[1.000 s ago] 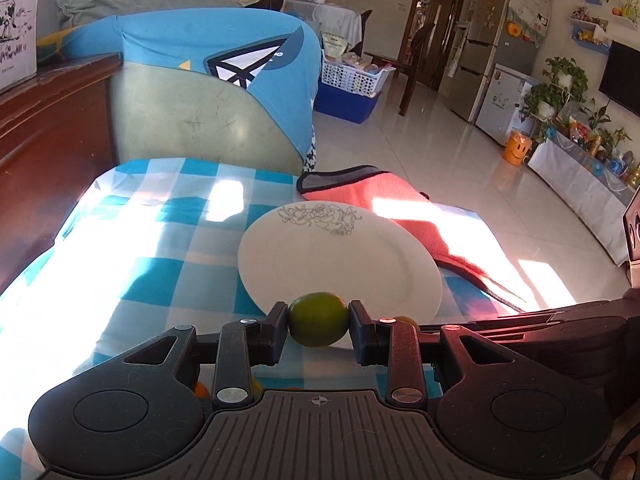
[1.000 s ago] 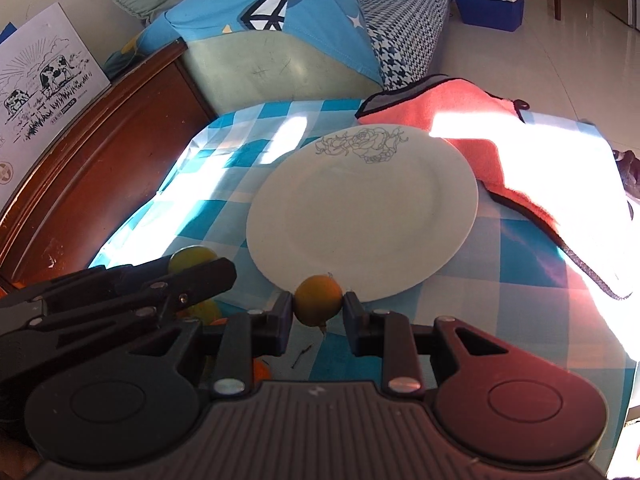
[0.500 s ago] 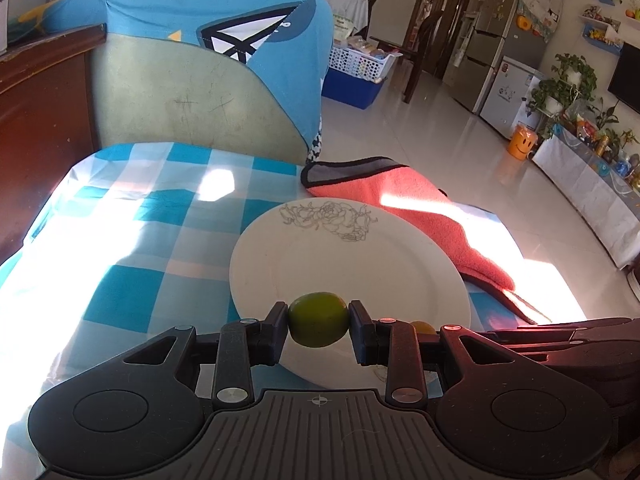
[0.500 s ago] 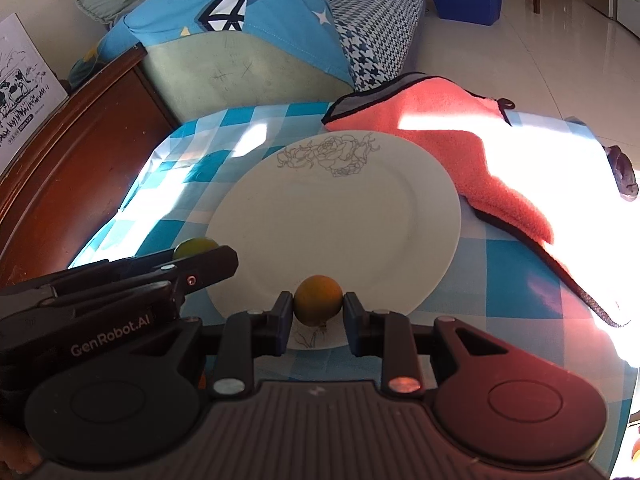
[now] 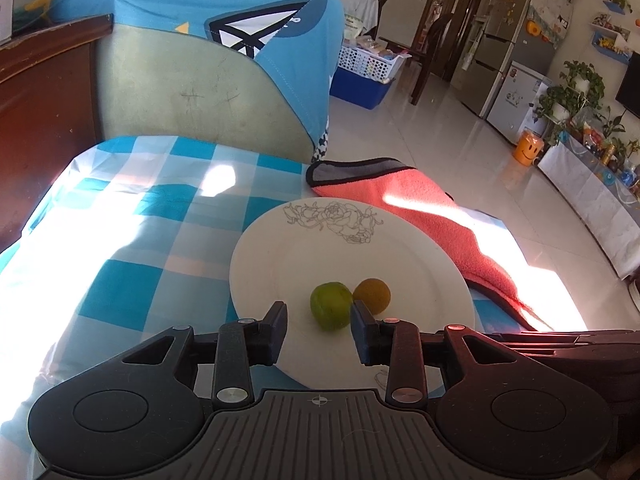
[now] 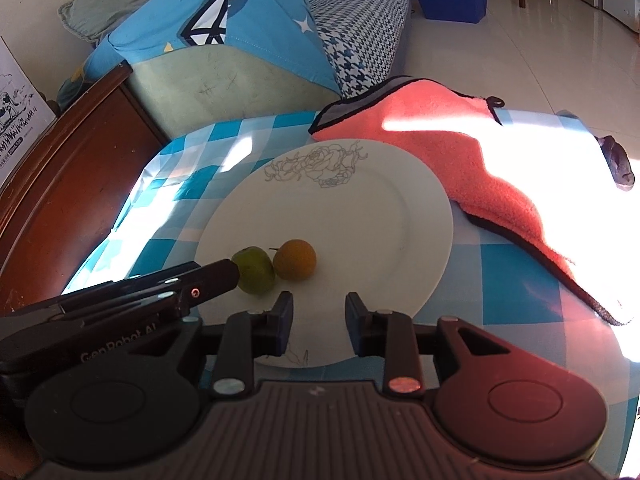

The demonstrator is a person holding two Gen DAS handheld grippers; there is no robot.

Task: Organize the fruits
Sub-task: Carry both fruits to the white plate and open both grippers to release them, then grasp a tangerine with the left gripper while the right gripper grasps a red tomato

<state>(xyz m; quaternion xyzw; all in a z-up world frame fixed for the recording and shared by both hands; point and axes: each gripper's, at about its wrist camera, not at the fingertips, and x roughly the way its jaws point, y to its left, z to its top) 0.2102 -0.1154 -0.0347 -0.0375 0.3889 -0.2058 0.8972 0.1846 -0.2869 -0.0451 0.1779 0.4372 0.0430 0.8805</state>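
- The left tongs [image 5: 319, 330] stood over the near part of the white plate [image 5: 420, 248], their jaws opening and parted, the pads pressing on nothing.
- A green fruit [image 5: 331, 305] lay on the plate just ahead of the left tongs, in line with the gap between the fingers and nearer the right-hand finger; whether it touched that finger could not be told.
- An orange fruit [image 5: 372, 295] lay on the plate right beside the green one, the two looking as if they touched.
- The right tongs [image 6: 319, 322] hung over the near rim of the same plate, their jaws also opening and with nothing between them; both fruits sat ahead of them and off to their left.
- In the right wrist view the left tongs reached in from the left edge, their dark tip just beside the green fruit.
- The plate, with a grey rose outline [image 6: 320, 164] drawn near its far rim, rested on a counter covered by a blue and white checked cloth [image 5: 132, 248].
- A coral-pink towel [image 6: 452, 148] with dark trim lay on the cloth beside the plate's far right side, its edge just beside the rim.
- Bright sun patches fell across the cloth and towel.
- Behind the counter stood a sofa [image 5: 180, 88] draped in a blue cover.
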